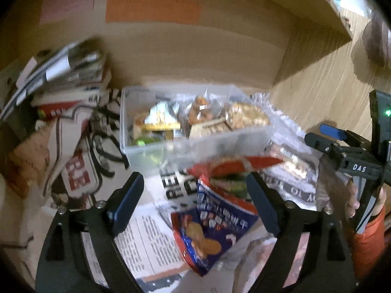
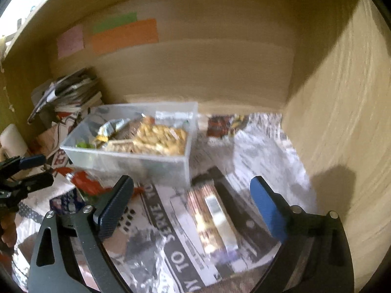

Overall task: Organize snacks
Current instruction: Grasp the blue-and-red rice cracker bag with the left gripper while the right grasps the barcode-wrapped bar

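Both grippers' fingers spread, left (image 1: 195, 195) over blue snack bag (image 1: 215, 222)

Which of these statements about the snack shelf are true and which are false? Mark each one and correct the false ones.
1. The clear plastic tub already holds several wrapped snacks. True.
2. The left gripper is shut on the blue and red snack bag. False: its fingers stand apart, with the bag lying between them.
3. Orange, green and pink paper notes are stuck on the back wall. True.
4. The right gripper holds the shiny striped snack packet. False: it is open, and the packet lies on the newspaper between its fingers.
5. The tub has a lid on. False: its top is open.
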A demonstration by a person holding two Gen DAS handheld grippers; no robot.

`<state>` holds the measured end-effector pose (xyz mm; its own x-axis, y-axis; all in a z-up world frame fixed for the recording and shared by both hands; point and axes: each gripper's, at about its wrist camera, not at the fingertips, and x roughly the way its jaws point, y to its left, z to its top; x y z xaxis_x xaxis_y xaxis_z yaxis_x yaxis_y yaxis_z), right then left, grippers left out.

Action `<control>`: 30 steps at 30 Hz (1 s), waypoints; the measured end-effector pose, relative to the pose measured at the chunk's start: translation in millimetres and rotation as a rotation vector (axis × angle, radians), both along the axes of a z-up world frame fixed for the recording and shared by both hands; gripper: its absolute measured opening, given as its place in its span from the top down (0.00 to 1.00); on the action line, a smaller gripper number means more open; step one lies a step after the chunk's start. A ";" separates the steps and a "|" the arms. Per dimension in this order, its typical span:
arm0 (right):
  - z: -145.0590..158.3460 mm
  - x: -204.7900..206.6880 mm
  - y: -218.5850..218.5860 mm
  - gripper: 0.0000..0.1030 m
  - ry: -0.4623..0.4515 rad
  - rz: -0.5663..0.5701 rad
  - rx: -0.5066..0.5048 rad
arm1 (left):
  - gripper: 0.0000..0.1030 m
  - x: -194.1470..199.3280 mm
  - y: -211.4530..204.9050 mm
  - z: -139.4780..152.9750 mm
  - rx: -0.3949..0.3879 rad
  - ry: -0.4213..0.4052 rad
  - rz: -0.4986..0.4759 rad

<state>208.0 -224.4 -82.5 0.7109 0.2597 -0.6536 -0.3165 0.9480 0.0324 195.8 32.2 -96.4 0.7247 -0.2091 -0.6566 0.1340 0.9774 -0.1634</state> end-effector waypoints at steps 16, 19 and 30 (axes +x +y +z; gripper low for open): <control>-44.7 5.5 -17.1 0.07 0.143 -0.015 -0.019 | 0.04 -0.4 -31.7 -48.6 0.018 0.141 -0.029; -47.4 8.4 -15.3 0.07 0.147 -0.007 -0.026 | 0.00 1.4 -35.5 -52.4 0.029 0.140 -0.026; -67.8 26.6 -18.3 0.24 0.232 0.010 0.014 | 0.00 11.3 -43.1 -71.5 0.051 0.171 -0.056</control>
<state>234.6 -242.7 -150.3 0.5391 0.2762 -0.7957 -0.3089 0.9437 0.1183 207.2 -10.9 -167.9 0.5896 -0.2088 -0.7803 0.1624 0.9769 -0.1386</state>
